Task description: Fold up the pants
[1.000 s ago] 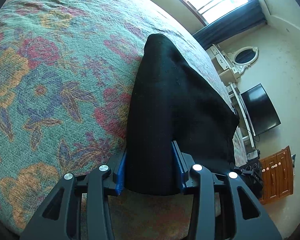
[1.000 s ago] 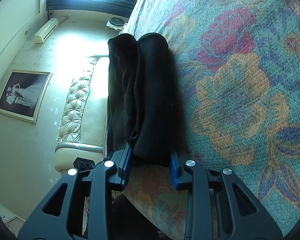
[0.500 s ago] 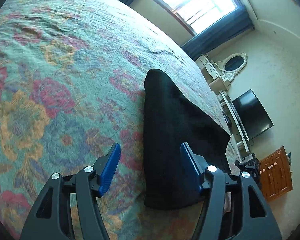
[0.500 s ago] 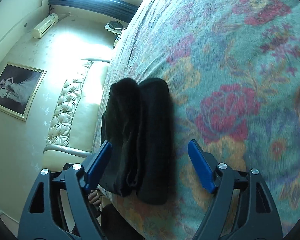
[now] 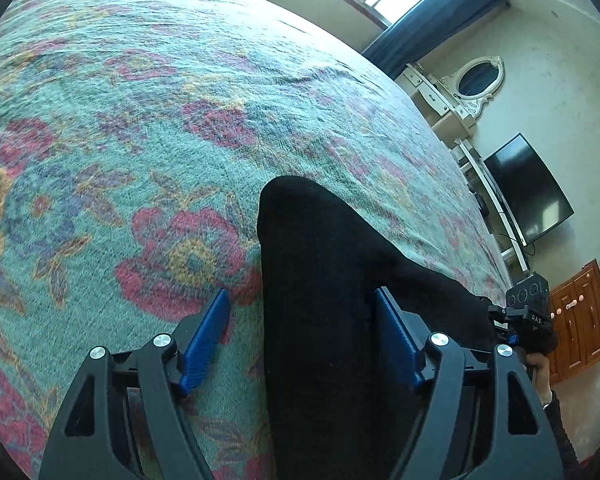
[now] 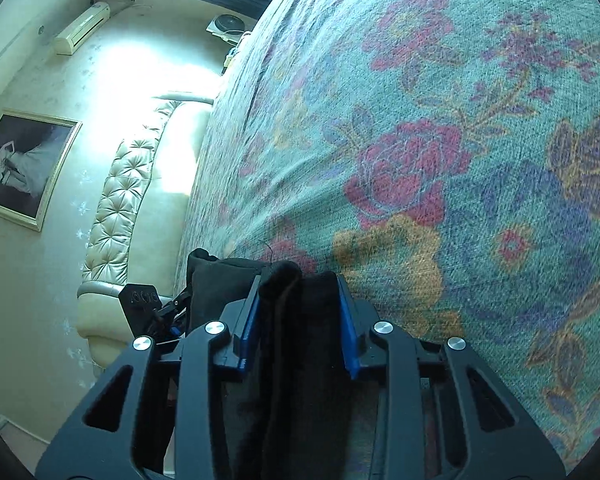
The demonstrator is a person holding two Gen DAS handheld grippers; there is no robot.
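The folded black pants (image 5: 324, 280) lie on the floral bedspread (image 5: 140, 128) near its edge. My left gripper (image 5: 304, 316) is open. Its blue pads (image 5: 208, 332) stand either side of the pants' near end, with a gap on the left. In the right wrist view my right gripper (image 6: 298, 300) is shut on the other end of the pants (image 6: 288, 340), a thick folded bundle pinched between the blue pads (image 6: 346, 320). The right gripper also shows in the left wrist view (image 5: 528, 312), at the pants' far right end.
The bedspread (image 6: 440, 140) stretches far ahead of both grippers. A padded headboard (image 6: 116, 216) and a framed picture (image 6: 24, 164) are to the left in the right wrist view. A TV (image 5: 528, 188), a dresser with mirror (image 5: 476, 80) and a wooden cabinet (image 5: 580, 320) stand beyond the bed.
Both grippers let go of the pants and opened half a second ago. Since then the right gripper has shut on the pants' end again. The left gripper has stayed open, slightly narrower.
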